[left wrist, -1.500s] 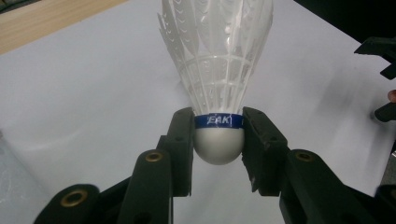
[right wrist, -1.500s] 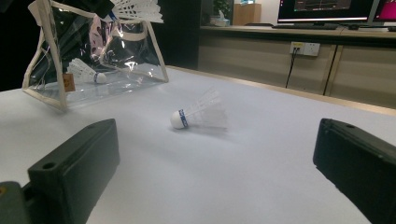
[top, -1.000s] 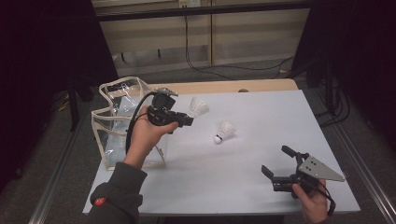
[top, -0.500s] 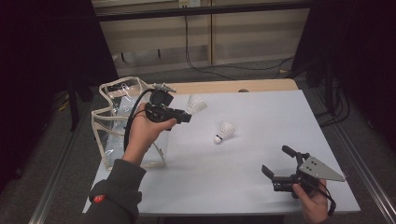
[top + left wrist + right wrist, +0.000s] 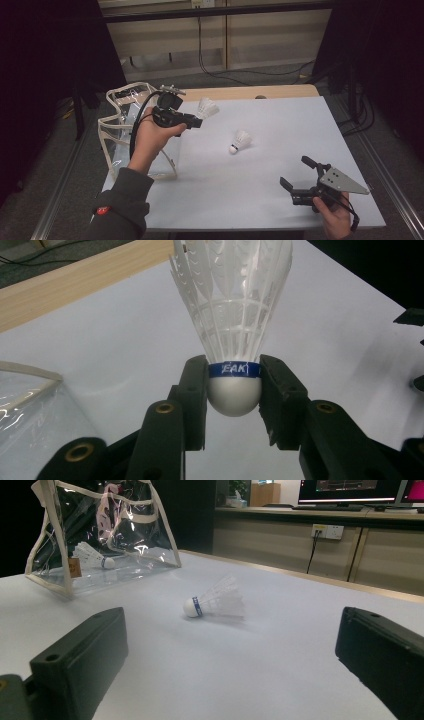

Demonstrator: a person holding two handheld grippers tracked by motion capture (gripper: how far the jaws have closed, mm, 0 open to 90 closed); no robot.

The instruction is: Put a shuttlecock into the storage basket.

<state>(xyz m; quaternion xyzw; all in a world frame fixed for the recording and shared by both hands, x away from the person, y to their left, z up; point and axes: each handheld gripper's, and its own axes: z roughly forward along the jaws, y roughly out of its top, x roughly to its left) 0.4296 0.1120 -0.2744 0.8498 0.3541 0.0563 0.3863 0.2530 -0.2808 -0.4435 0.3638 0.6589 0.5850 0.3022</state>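
Clamping a shuttlecock (image 5: 234, 335), left claw (image 5: 234, 395); right claw (image 5: 230, 665), apart, sees another inside the bag (image 5: 100, 540).

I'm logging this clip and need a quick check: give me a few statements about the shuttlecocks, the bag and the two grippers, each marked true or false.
1. The left gripper is clamped on a shuttlecock's cork base. True.
2. The right gripper holds a shuttlecock. False: its jaws stand open and empty.
3. A second shuttlecock lies on its side on the white table. True.
4. The clear bag is empty. False: a shuttlecock inside it shows through the plastic.
5. The loose shuttlecock touches the bag. False: it lies apart from it.
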